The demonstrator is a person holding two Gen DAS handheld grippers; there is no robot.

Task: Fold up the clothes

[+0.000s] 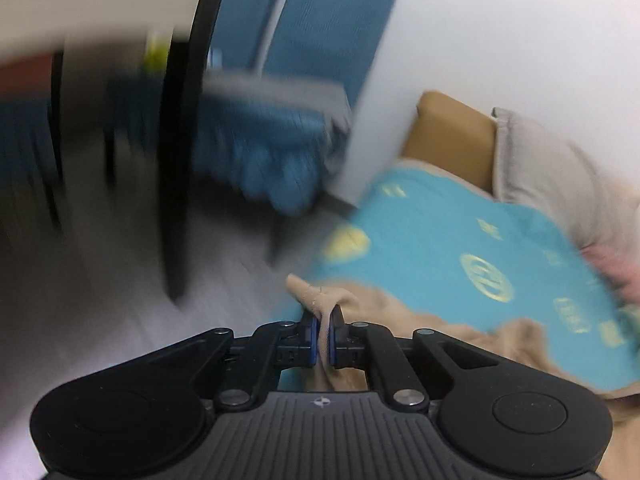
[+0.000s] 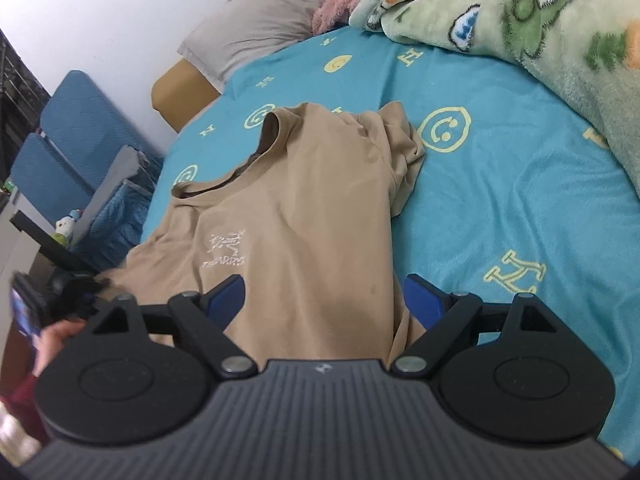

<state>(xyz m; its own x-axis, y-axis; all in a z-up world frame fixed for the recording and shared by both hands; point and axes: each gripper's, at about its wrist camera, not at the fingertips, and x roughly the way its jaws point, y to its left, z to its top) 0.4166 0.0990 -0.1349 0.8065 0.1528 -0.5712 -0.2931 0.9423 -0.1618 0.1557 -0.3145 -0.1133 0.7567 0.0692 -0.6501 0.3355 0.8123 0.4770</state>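
Left gripper (image 1: 323,336): pinched tight on a bunched edge of the tan T-shirt (image 1: 320,300).
Right gripper (image 2: 323,300): jaws wide, hovering over the shirt's lower front, gripping nothing.
T-shirt: lies chest-logo up on the turquoise smiley-print bedsheet (image 2: 500,200), one sleeve crumpled.
Nearby: green cartoon blanket (image 2: 540,20), grey pillow (image 2: 256,20).

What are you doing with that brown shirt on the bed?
A person is folding a tan T-shirt spread on the blue bedsheet. The left tongs are shut on a bunched bit of the shirt's fabric. The right tongs hang open over the shirt's lower part and grip nothing. The folding has barely begun.
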